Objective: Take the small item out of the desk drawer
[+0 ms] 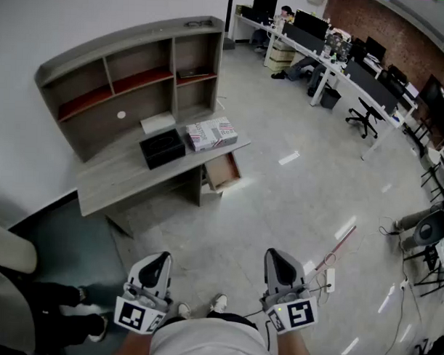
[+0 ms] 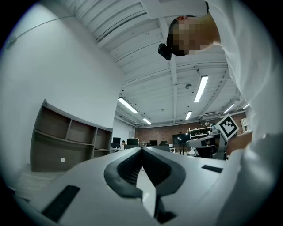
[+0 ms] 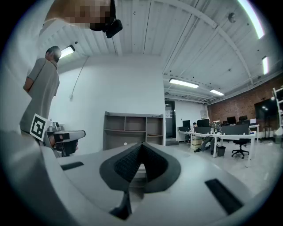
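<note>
Nearest, the left grey two-jaw gripper (image 1: 159, 260) and right grey two-jaw gripper (image 1: 274, 255) hang low, each with jaws pressed together and empty. Well ahead, the brown wooden drawer (image 1: 224, 171) juts open under the right end of the grey shelved desk (image 1: 113, 175). The small item inside it cannot be made out. Glossy grey floor (image 1: 279, 204) lies open between.

No legible text anywhere. Coded square marker (image 1: 133, 315) on left gripper (image 1: 159, 260) cube, another on right gripper (image 1: 275, 256) cube: pattern only. Red-and-white carton (image 1: 211, 133) on desk (image 1: 120, 178): print too small.

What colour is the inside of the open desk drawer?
The drawer is light reddish-brown inside; the head view shows it best.
</note>
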Available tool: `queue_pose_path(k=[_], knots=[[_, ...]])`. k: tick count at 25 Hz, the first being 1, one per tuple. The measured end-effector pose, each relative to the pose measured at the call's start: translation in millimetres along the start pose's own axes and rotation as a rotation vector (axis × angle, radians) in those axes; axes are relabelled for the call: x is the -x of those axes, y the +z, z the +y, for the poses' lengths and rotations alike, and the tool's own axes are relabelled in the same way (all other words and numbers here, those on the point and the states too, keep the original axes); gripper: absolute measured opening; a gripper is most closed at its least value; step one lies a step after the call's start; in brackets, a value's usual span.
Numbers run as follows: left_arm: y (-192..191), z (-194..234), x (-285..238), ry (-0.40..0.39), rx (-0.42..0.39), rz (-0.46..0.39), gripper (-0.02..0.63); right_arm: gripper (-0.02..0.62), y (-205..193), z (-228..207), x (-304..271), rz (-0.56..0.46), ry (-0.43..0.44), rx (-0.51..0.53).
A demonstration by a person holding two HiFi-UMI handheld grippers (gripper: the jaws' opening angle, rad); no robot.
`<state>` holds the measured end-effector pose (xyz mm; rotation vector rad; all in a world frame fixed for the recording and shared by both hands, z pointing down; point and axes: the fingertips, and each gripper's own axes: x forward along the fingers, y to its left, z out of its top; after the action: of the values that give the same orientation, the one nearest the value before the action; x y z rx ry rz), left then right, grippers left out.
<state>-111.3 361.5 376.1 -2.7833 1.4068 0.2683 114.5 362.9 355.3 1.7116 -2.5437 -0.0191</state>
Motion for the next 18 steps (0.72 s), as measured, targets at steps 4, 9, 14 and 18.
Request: queue_pose_path(k=[4,9,14,18], knots=[[-1,-2,-4,-0.002,-0.002,0.003,0.018,0.02,0,-1,-2,0.003,0.008,-0.001],[-2,-8,-11,-0.003,-0.015,0.004,0.018,0.02,0,-7,-1,-0.02,0.037,-0.032],[-3,-16,-25,0.016,-0.025,0.008,0.017,0.021,-7,-26,-2,-0.018,0.058,-0.055],[-10,-29,-37,0.02,-0.031,0.017,0.018,0.02,-16,-42,-1,-0.016,0.078,-0.066]])
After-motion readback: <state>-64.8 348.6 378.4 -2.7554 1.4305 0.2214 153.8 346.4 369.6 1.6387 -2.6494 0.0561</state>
